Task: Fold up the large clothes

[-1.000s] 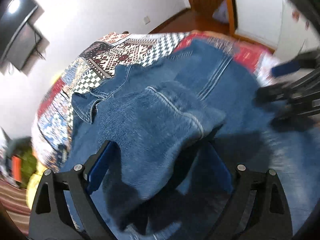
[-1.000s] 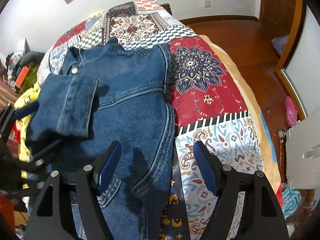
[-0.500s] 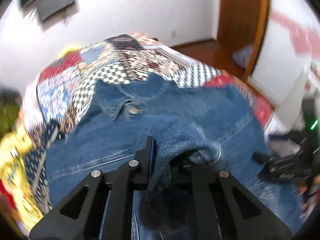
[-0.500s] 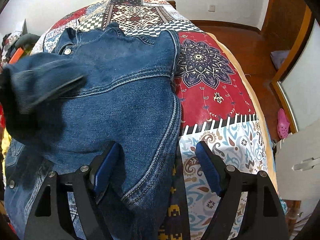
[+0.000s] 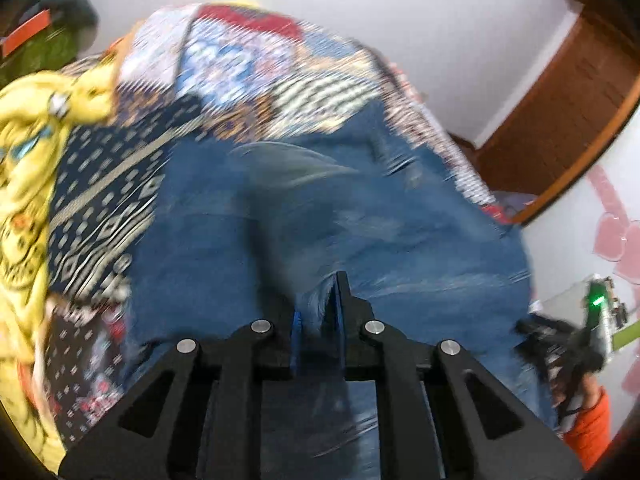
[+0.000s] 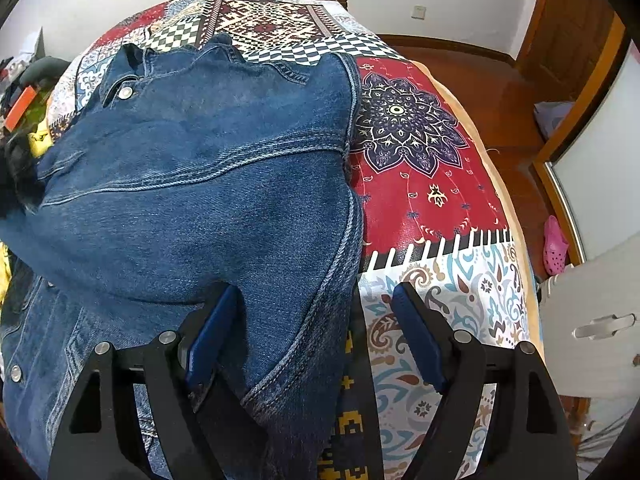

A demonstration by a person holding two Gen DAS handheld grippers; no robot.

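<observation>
Looking along our left gripper [image 5: 318, 320], we see its fingers pressed together on a pinch of the jacket [image 5: 320, 232], blue denim bunched between the pads. That view is badly blurred, so seams and buttons are lost there; what it does give us is the yellow cloth [image 5: 36, 152] heaped at the bed's left edge and, low at the right, our other hand's tool with a green light and an orange sleeve [image 5: 588, 436].

From the right wrist the picture is sharp. Our right gripper [image 6: 316, 328] stands with its fingers spread wide, straddling the jacket's [image 6: 208, 184] right edge: the left finger [image 6: 208, 332] lies against the denim, the right finger [image 6: 416, 340] hangs over the patterned bedspread [image 6: 420, 200]. Only here can we read the collar and its metal button [image 6: 126, 92] toward the bed's far end, and a pink shoe [image 6: 556, 244] on the wooden floor [image 6: 492, 92] past the bed's right edge.
</observation>
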